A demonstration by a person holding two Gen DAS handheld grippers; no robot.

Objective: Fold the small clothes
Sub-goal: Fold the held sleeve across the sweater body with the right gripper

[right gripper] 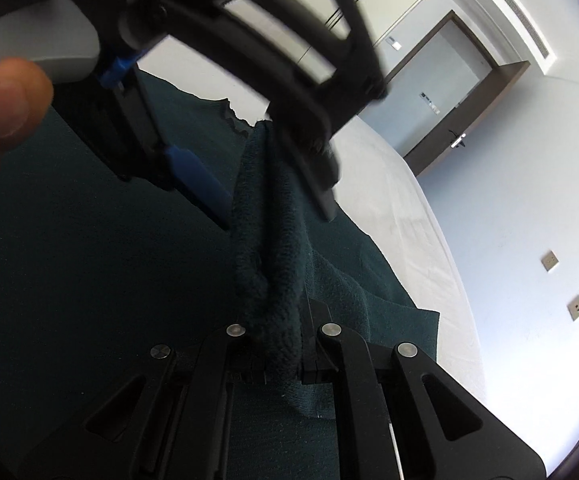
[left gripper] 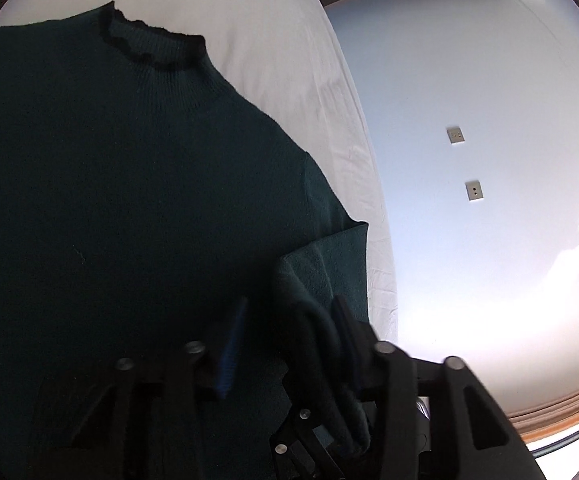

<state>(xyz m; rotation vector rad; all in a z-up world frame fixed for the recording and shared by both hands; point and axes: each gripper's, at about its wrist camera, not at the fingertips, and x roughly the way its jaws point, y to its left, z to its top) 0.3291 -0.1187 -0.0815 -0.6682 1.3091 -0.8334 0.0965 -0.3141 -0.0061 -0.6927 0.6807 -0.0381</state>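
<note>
Left claw (right gripper: pixel 277 212) angled down, right claw (right gripper: pixel 279 344) clamped, bare fingers (right gripper: pixel 5 100) on handle.
</note>
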